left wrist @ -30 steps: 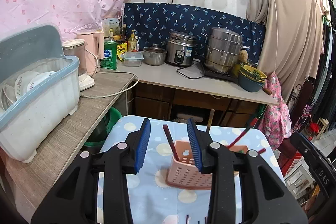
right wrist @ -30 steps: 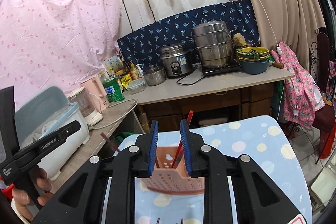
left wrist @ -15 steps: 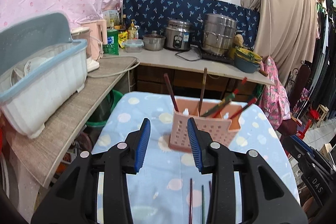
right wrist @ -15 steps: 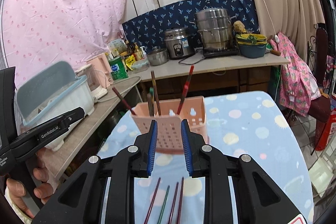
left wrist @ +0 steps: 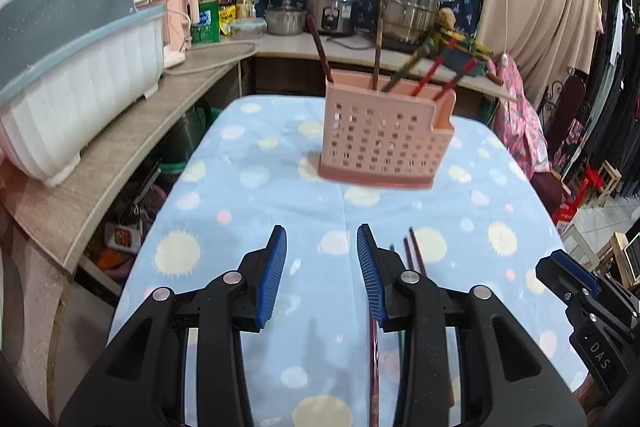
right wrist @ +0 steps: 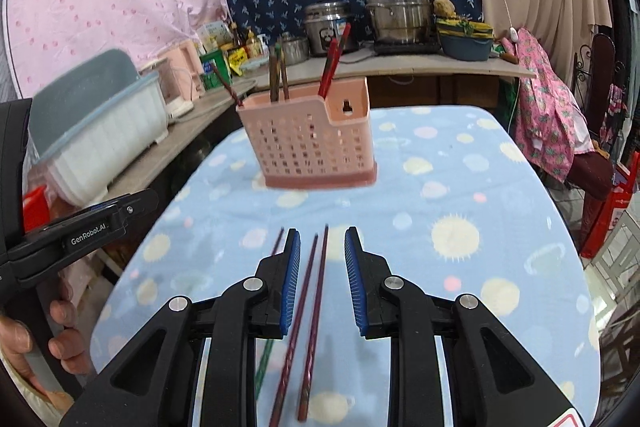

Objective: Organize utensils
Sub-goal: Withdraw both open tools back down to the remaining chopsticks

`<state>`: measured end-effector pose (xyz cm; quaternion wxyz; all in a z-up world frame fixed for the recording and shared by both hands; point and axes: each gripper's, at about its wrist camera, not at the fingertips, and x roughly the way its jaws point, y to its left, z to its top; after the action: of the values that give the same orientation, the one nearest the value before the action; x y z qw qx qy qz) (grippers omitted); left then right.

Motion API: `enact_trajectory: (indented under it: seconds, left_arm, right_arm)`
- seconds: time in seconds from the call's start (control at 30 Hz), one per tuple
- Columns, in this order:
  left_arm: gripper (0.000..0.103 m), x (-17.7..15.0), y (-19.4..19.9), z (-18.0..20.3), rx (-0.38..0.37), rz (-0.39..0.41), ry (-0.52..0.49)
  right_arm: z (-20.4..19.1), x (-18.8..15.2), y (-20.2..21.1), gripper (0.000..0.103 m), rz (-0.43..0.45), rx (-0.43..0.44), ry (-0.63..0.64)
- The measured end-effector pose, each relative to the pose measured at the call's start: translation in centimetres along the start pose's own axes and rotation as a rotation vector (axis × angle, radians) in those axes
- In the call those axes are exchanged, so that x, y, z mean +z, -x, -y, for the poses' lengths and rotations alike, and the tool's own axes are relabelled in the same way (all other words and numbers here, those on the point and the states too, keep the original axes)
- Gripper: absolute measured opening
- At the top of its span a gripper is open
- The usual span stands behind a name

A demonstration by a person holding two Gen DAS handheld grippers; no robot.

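A pink perforated utensil holder (left wrist: 380, 147) (right wrist: 316, 143) stands on the blue dotted cloth, with several chopsticks upright in it. Loose chopsticks lie flat on the cloth nearer to me. My right gripper (right wrist: 322, 231) is open and hovers over them: two dark red chopsticks (right wrist: 310, 307) show in the gap between its fingers, untouched by the pads. Another dark one (right wrist: 277, 243) and a green one (right wrist: 264, 359) lie just left of it. My left gripper (left wrist: 321, 231) is open over bare cloth, with the loose chopsticks (left wrist: 414, 255) just right of its right finger.
A white dish rack (left wrist: 80, 87) with a grey-blue lid sits on the wooden counter (left wrist: 132, 155) to the left. Pots and a rice cooker (right wrist: 332, 23) crowd the back counter. Clothes hang at the right. A hand (right wrist: 60, 339) holds the left gripper's black body at the left edge.
Both grippers have sunk and tipped down toward the cloth. The holder now shows above the fingertips, and the loose chopsticks have come into view. The jaw gaps look the same.
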<state>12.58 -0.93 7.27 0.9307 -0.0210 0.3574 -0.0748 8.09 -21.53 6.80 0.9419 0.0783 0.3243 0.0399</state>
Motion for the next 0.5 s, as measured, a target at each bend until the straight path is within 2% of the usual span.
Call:
enact_trajectory:
  seconds: [0.33, 0.5]
  left_arm:
    - [0.035, -5.9, -1.3, -0.4, 0.004, -0.124, -0.018]
    - [0.035, -7.8, -1.5, -0.4, 0.001, -0.165, -0.023]
  right_arm:
    - [0.1, -6.0, -1.2, 0.023, -0.128, 0.000, -0.012]
    - [-0.3, -8.4, -1.9, 0.023, -0.179, -0.005, -0.004]
